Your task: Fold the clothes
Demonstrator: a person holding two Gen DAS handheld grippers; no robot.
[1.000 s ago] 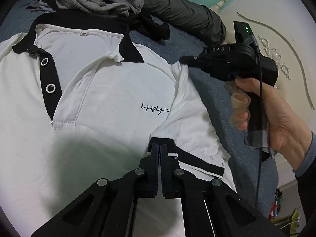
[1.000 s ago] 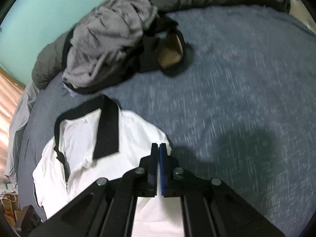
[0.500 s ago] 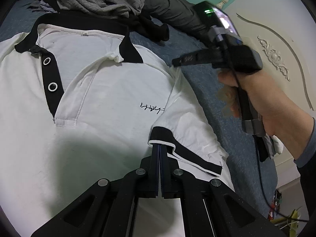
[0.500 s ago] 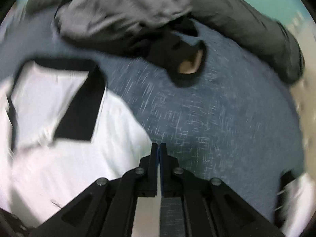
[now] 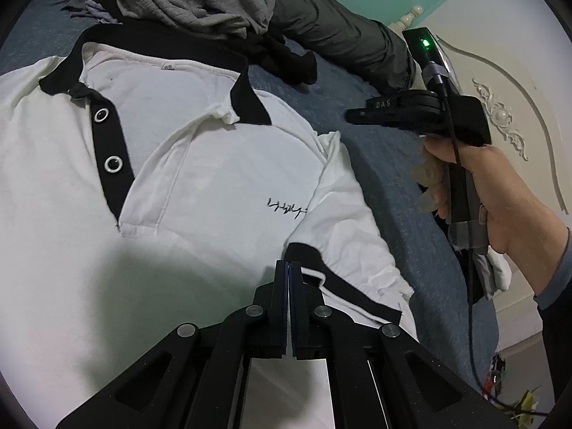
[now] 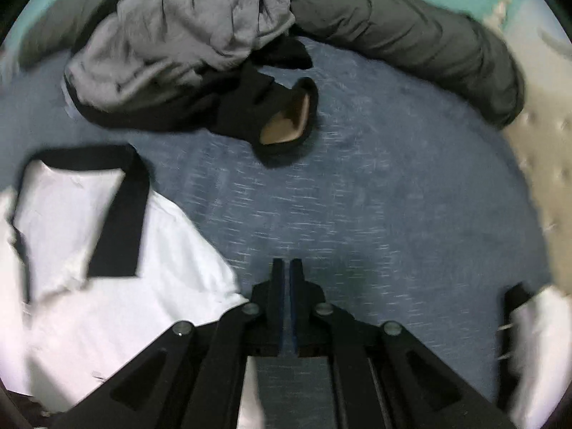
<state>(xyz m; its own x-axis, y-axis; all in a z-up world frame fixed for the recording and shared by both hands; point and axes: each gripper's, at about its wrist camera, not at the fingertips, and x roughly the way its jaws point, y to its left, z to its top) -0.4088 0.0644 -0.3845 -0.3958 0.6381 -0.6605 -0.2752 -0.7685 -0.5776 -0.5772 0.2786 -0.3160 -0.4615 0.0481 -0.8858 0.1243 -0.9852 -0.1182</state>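
A white polo shirt (image 5: 214, 186) with a black collar and placket lies face up on the blue bedspread (image 5: 386, 164). My left gripper (image 5: 289, 268) is shut, its tips at the near corner of the black sleeve cuff (image 5: 343, 286), which looks pinched and drawn in over the shirt's side. A hand holds my right gripper (image 5: 352, 116) in the air to the right of the shirt's shoulder. Seen from the right wrist, the right gripper (image 6: 287, 264) hangs over bare bedspread (image 6: 357, 214) just beside the shirt's shoulder (image 6: 161, 268). Its jaws are opening, a narrow gap shows, and nothing is between them.
At the head of the bed lie a crumpled grey garment (image 6: 186, 25), a black garment (image 6: 264, 114) and a dark padded jacket (image 6: 411, 39). A cream headboard (image 5: 500, 118) stands at the right. Some white cloth (image 6: 536, 339) shows at the right edge.
The right gripper swung and rolled beside the shirt's shoulder, drifting from over the shirt to over the bedspread, and its jaws parted slightly. The left gripper stayed at the cuff.
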